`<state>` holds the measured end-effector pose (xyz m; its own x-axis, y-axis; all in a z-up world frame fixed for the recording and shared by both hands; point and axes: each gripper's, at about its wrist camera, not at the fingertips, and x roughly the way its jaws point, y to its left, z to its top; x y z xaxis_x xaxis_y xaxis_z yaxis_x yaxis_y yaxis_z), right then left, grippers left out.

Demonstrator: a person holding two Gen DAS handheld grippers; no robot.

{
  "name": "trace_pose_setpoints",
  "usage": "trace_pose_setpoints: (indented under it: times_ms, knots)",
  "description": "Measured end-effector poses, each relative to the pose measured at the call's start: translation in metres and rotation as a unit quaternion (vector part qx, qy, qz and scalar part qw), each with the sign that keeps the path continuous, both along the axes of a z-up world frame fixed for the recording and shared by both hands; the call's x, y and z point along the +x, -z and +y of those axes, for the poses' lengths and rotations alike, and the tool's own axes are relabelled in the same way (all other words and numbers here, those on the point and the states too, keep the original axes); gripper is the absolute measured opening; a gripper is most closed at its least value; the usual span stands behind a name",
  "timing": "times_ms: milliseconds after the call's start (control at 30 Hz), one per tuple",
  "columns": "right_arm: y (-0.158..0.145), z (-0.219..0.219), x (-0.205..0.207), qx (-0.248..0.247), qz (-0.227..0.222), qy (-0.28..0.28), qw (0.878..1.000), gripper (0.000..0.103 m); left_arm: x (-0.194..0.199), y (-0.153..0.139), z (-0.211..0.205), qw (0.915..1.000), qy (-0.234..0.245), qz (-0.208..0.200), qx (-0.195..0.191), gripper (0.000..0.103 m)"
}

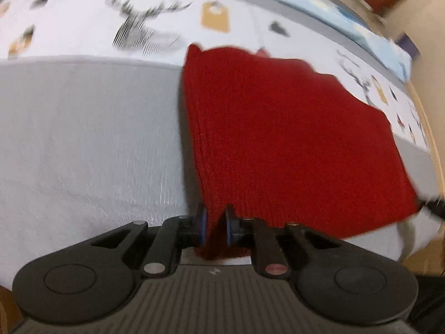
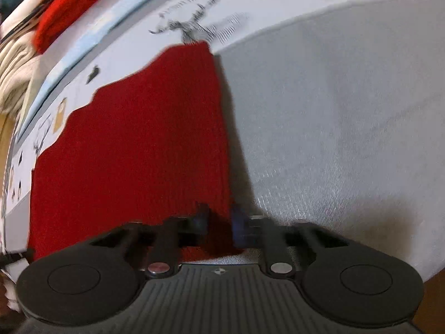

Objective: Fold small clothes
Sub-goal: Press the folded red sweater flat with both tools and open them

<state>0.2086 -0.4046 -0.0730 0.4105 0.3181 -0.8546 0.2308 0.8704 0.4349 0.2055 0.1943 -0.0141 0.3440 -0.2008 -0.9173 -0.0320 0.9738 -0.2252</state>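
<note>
The red knit cloth (image 1: 278, 139) lies on the grey sheet (image 1: 83, 139), looking partly folded, with the left gripper (image 1: 215, 222) and right gripper (image 2: 219, 222) each pinched tight on a near corner, so more folding seems left.

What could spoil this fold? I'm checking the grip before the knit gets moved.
1. Each hand-held gripper, left and right, pinches only a near corner of the red knit; a tug might pull it free.
2. The stepped far edge looks uneven, so layers may end up misaligned.
3. The far end lies over the seam onto the printed sheet and could drag or bunch.
</note>
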Motion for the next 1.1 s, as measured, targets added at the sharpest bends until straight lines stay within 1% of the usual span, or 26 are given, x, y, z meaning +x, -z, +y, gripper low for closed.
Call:
trace_pose_setpoints:
  times_ms: [33,67,100,167,200,267,300,333,367,400,433,467,533,567,600,667,700,733,800,833,933,1033,1100]
  knots:
    - [-0.009,-0.006,-0.004,0.017,-0.018,0.021,0.999,0.012,-0.002,-0.012,0.000,0.9999,0.003,-0.010,0.003,0.013]
    - [-0.022,-0.014,-0.010,0.037,-0.042,0.041,0.998,0.012,-0.004,-0.025,0.003,0.9998,-0.003,-0.019,-0.003,0.012]
    - [-0.031,-0.018,-0.014,0.042,-0.059,0.044,0.996,0.012,-0.007,-0.033,0.005,0.9996,-0.011,-0.025,-0.010,0.012]
    - [-0.040,-0.015,-0.022,0.023,-0.081,0.035,0.996,0.012,-0.010,-0.040,0.007,0.9990,-0.030,-0.031,-0.011,0.013]
    - [-0.036,-0.013,-0.022,0.010,-0.073,0.032,0.997,0.012,-0.011,-0.034,0.006,0.9990,-0.034,-0.028,-0.005,0.013]
    - [-0.013,-0.010,-0.017,-0.004,-0.018,0.028,0.999,0.012,-0.017,-0.008,0.005,0.9991,-0.042,-0.007,0.005,0.015]
    - [-0.001,-0.009,-0.015,-0.006,0.011,0.023,1.000,0.012,-0.017,0.007,0.004,0.9983,-0.048,0.026,0.019,0.016]
    - [0.009,-0.006,-0.013,-0.013,0.040,0.015,0.999,0.014,-0.014,0.015,0.001,0.9962,-0.052,0.051,0.048,0.017]
    - [0.017,-0.003,-0.011,-0.031,0.061,0.007,0.998,0.017,-0.013,0.011,-0.002,0.9960,-0.046,0.033,0.069,0.021]
    - [0.018,-0.002,-0.010,-0.047,0.063,0.005,0.997,0.020,-0.013,0.005,-0.005,0.9956,-0.040,0.012,0.084,0.024]
    - [0.014,-0.002,-0.010,-0.060,0.052,0.010,0.997,0.026,-0.014,-0.001,-0.007,0.9951,-0.036,-0.008,0.092,0.024]
    - [0.005,0.000,-0.010,-0.075,0.026,0.015,0.997,0.027,-0.016,-0.005,-0.007,0.9956,-0.036,-0.020,0.085,0.024]
    - [-0.010,0.004,-0.013,-0.099,-0.026,0.012,0.995,0.027,-0.018,-0.009,-0.010,0.9979,-0.031,-0.031,0.048,0.024]
    - [-0.014,0.007,-0.013,-0.101,-0.044,0.005,0.994,0.027,-0.017,-0.009,-0.014,0.9983,-0.022,-0.034,0.043,0.024]
    - [-0.014,0.008,-0.013,-0.092,-0.051,-0.002,0.994,0.027,-0.015,-0.010,-0.021,0.9981,-0.010,-0.040,0.045,0.024]
    - [-0.006,0.014,-0.009,-0.060,-0.042,-0.024,0.997,0.027,-0.015,-0.005,-0.033,0.9977,0.016,-0.042,0.051,0.024]
    - [0.001,0.018,-0.009,-0.058,-0.031,-0.034,0.997,0.027,-0.013,0.001,-0.038,0.9976,0.025,-0.030,0.057,0.024]
    - [0.008,0.021,-0.007,-0.064,-0.014,-0.045,0.997,0.027,-0.014,0.009,-0.042,0.9972,0.031,-0.013,0.067,0.024]
    - [0.024,0.030,-0.004,-0.094,0.021,-0.070,0.993,0.027,-0.014,0.024,-0.049,0.9942,0.046,0.022,0.095,0.023]
    - [0.027,0.033,-0.004,-0.105,0.028,-0.078,0.991,0.027,-0.015,0.026,-0.052,0.9930,0.053,0.024,0.103,0.023]
    - [0.028,0.032,-0.004,-0.107,0.022,-0.077,0.991,0.029,-0.017,0.024,-0.060,0.9912,0.061,0.016,0.116,0.024]
    - [0.021,0.022,-0.011,-0.097,0.002,-0.053,0.994,0.029,-0.019,0.022,-0.063,0.9910,0.061,0.013,0.118,0.024]
    - [0.013,0.018,-0.014,-0.086,-0.018,-0.039,0.995,0.029,-0.022,0.021,-0.061,0.9913,0.060,0.013,0.117,0.024]
